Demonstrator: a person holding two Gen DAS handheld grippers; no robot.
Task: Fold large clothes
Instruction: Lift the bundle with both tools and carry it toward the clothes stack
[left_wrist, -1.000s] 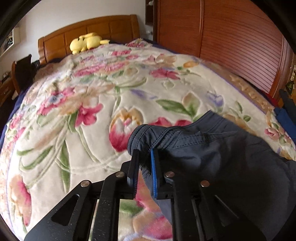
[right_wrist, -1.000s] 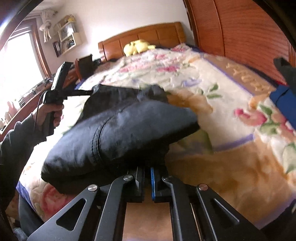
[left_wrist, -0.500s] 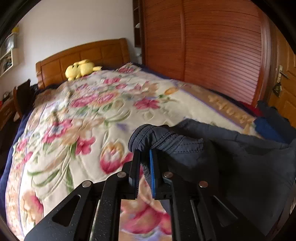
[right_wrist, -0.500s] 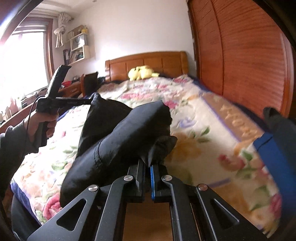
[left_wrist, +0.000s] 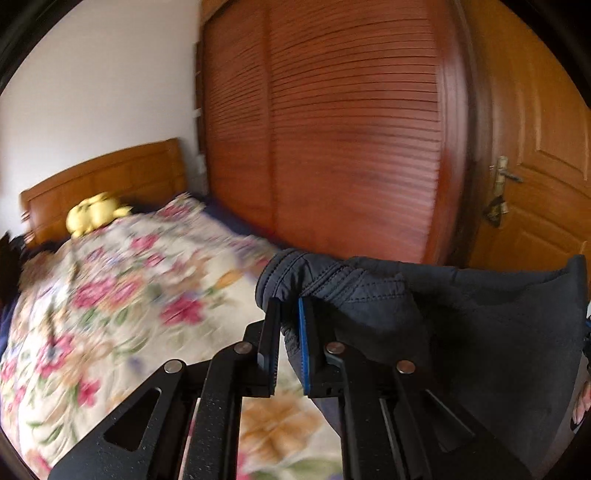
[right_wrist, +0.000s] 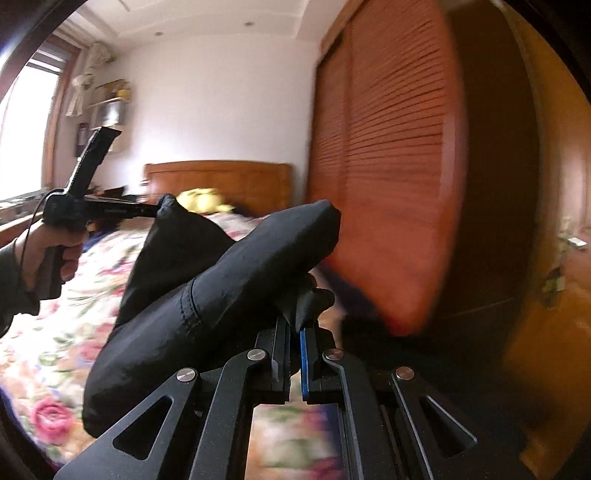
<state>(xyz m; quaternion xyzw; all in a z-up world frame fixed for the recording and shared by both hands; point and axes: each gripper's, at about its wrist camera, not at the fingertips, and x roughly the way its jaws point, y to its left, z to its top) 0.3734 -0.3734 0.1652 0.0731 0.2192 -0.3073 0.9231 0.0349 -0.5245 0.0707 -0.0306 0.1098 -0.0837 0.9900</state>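
Note:
A large dark navy garment (left_wrist: 461, 317) hangs in the air above the bed, stretched between both grippers. My left gripper (left_wrist: 288, 314) is shut on a stitched edge of it. My right gripper (right_wrist: 295, 325) is shut on another bunched edge of the garment (right_wrist: 207, 295). In the right wrist view the left gripper (right_wrist: 151, 211) shows at the left, held by a hand, pinching the garment's far corner. The garment sags between the two grips and hides part of the bed.
A bed with a floral quilt (left_wrist: 110, 302) lies below, with a wooden headboard (left_wrist: 110, 173) and a yellow plush toy (left_wrist: 94, 214). A louvred wooden wardrobe (left_wrist: 351, 129) stands at the right, then a wooden door (left_wrist: 535, 147). A window (right_wrist: 18, 136) is at the left.
Both grippers have risen and tilted up, lifting the garment off the quilt into the air. The views now show more wardrobe and door. Both stay shut on the cloth.

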